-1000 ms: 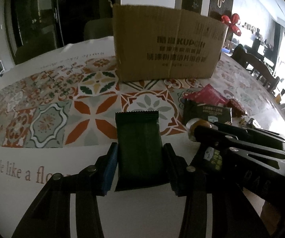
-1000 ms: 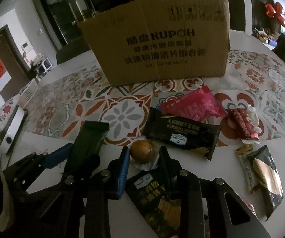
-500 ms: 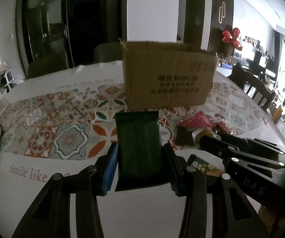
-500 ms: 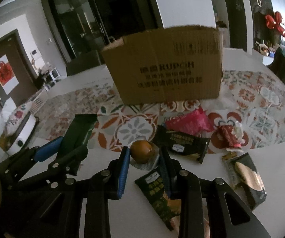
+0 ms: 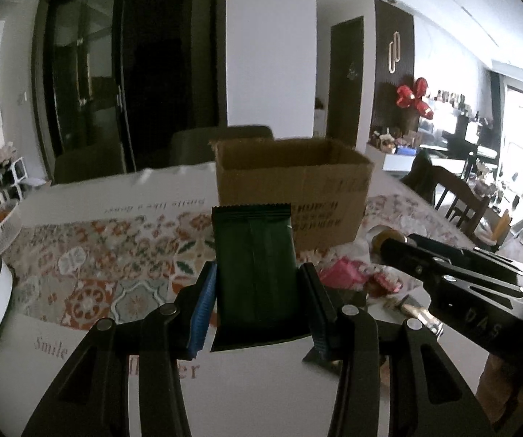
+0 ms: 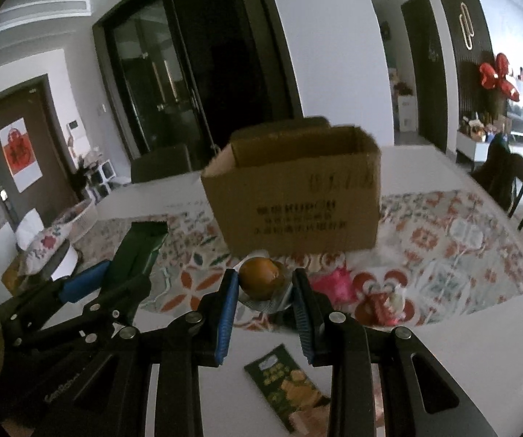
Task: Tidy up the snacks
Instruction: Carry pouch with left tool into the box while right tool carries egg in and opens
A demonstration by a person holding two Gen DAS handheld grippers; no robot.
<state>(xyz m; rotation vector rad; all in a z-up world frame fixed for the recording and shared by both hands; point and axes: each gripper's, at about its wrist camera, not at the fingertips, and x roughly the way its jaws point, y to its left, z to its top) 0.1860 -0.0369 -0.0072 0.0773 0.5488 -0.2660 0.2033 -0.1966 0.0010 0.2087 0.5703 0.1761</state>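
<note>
Both grippers have risen clear of the table since the earlier frames, and the cardboard box (image 5: 292,185) now shows its open top.

Left wrist view: left gripper (image 5: 257,298) clamped on the dark green snack packet (image 5: 256,273), held upright in the air, in front of the box. Packet: light, crinkly foil, likely slippery; pads grip its long edges at mid-body, which looks secure.

Right wrist view: right gripper (image 6: 265,293) closed on a round orange-brown snack in a clear wrapper (image 6: 261,278), aloft before the box. Item: small, probably soft, crushable; hold at its widest part, gently. Pink packet (image 6: 334,286), red packet (image 6: 379,306) and a green cracker packet (image 6: 285,382) remain on the table.
</note>
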